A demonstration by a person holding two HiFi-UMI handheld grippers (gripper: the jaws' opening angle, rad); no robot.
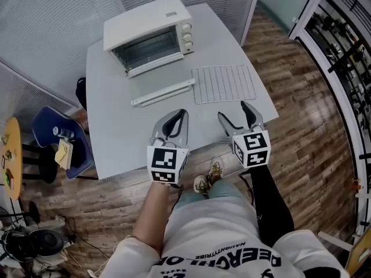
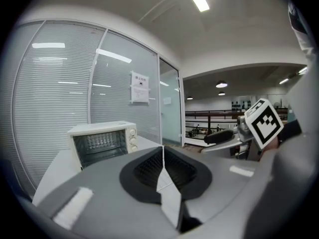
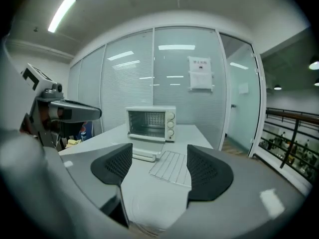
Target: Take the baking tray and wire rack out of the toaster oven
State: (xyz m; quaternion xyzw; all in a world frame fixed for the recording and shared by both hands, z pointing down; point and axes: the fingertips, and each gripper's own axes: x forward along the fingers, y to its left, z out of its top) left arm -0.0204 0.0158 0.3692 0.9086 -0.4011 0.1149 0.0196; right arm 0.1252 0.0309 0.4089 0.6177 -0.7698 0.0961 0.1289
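Note:
The white toaster oven (image 1: 148, 36) stands at the table's far end, and I see no tray or rack through its front. The long white baking tray (image 1: 163, 93) lies on the table in front of it. To its right the wire rack (image 1: 224, 84) lies flat. My left gripper (image 1: 179, 116) hovers over the near table edge, shut on nothing, with the oven (image 2: 102, 141) ahead of it. My right gripper (image 1: 232, 110) is open and empty just short of the rack (image 3: 172, 167), with the tray (image 3: 144, 156) and oven (image 3: 151, 124) beyond.
The grey table (image 1: 116, 132) ends just under both grippers. A blue chair (image 1: 58, 141) with a bottle and yellow items stands left of the table on the wooden floor. Glass partitions with blinds (image 3: 124, 83) run behind the oven. Dark shelving (image 1: 348, 51) lines the right.

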